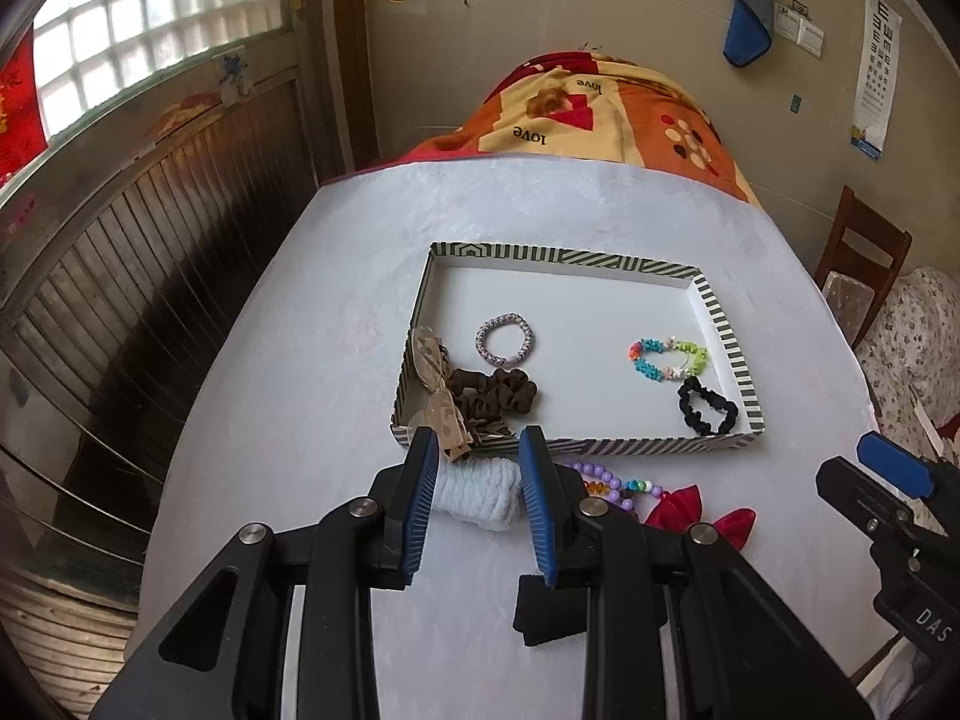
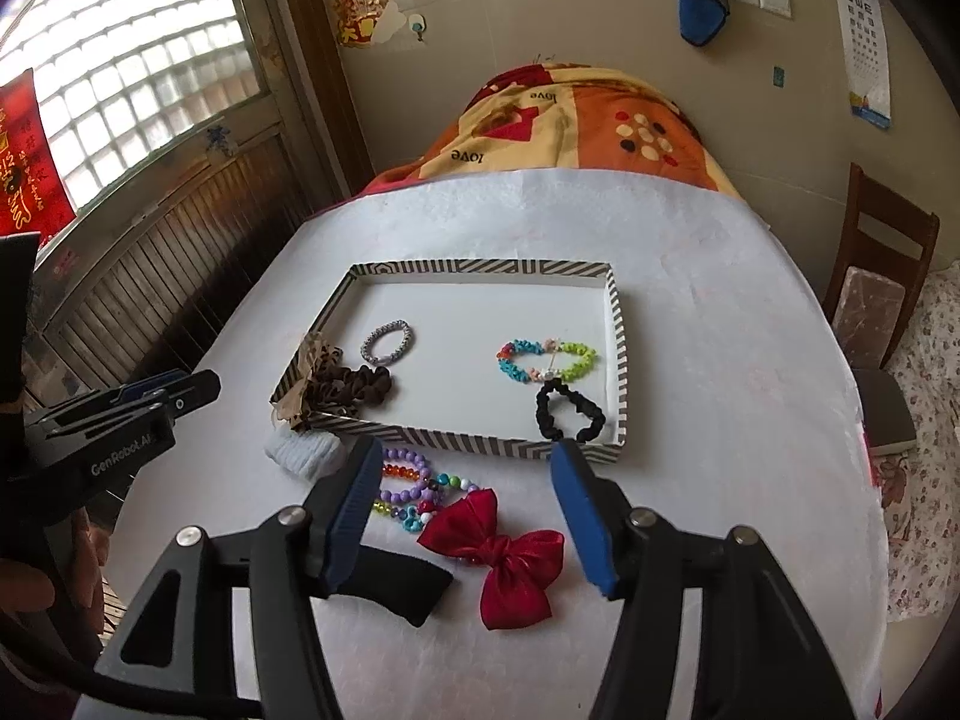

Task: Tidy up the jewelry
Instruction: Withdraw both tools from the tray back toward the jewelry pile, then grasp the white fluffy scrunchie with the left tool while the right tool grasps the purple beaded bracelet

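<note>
White cloth covers the surface [image 2: 690, 312], and on it sits a shallow striped tray [image 2: 480, 267] that is already partly filled. Going left to right inside it: a beige ribbon bow [image 1: 441, 402] draped over the near-left wall, a brown scrunchie [image 1: 495, 393] touching it, a silvery braided bracelet [image 1: 504, 333] just beyond, then well to the right a bright flower-bead bracelet [image 2: 546, 360] with a black scrunchie [image 2: 570, 411] just nearer, in the near-right corner.

Five pieces are in, then. Still outside, along the tray's near wall, lie a white fluffy band [image 2: 303, 453], a heap of purple and coloured bead bracelets [image 2: 414, 483], a red satin bow [image 2: 504, 558] and, nearest, a black band [image 2: 402, 591].

The left tongs [image 1: 477, 492] hang spread and empty above the white band. The right tongs [image 2: 465, 510] are spread wider, nothing between them, above the beads and red bow. I'd judge the job a little past halfway, with four pieces to go.
</note>
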The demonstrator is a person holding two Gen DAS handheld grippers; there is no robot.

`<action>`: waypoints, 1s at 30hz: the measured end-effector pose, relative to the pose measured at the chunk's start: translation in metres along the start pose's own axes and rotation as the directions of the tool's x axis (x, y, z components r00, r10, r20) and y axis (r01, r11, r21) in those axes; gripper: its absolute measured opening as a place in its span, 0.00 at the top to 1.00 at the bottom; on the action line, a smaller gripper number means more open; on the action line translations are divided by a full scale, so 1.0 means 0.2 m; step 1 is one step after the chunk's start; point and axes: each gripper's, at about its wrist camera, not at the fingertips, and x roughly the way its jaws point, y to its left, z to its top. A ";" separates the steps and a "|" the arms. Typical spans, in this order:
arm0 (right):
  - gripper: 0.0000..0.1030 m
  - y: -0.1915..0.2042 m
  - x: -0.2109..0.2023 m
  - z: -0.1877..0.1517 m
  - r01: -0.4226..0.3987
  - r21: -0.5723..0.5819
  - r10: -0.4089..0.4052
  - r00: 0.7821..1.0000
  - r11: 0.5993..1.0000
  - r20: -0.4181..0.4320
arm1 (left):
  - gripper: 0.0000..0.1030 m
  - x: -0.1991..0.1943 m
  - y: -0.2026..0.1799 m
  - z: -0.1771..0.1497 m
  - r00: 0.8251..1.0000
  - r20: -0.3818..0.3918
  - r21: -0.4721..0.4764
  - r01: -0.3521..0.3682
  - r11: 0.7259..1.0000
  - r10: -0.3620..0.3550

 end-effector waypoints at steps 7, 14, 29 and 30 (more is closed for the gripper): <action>0.39 0.00 -0.02 -0.02 0.013 -0.004 -0.014 1.000 1.000 -0.008 | 0.80 -0.01 0.00 -0.01 1.000 0.000 0.007 0.008 1.000 -0.008; 0.39 -0.01 0.00 -0.03 0.016 -0.006 -0.016 1.000 1.000 -0.018 | 0.80 0.01 0.01 -0.01 0.999 -0.029 -0.005 0.020 1.000 -0.020; 0.39 -0.09 0.22 -0.12 -0.035 -0.013 0.033 0.992 0.999 -0.125 | 0.80 0.37 0.39 -0.10 0.954 -0.229 -0.305 0.119 0.945 -0.195; 0.39 -0.09 0.24 -0.12 -0.046 -0.016 0.044 0.990 0.999 -0.131 | 0.80 0.39 0.40 -0.11 0.948 -0.240 -0.327 0.124 0.937 -0.210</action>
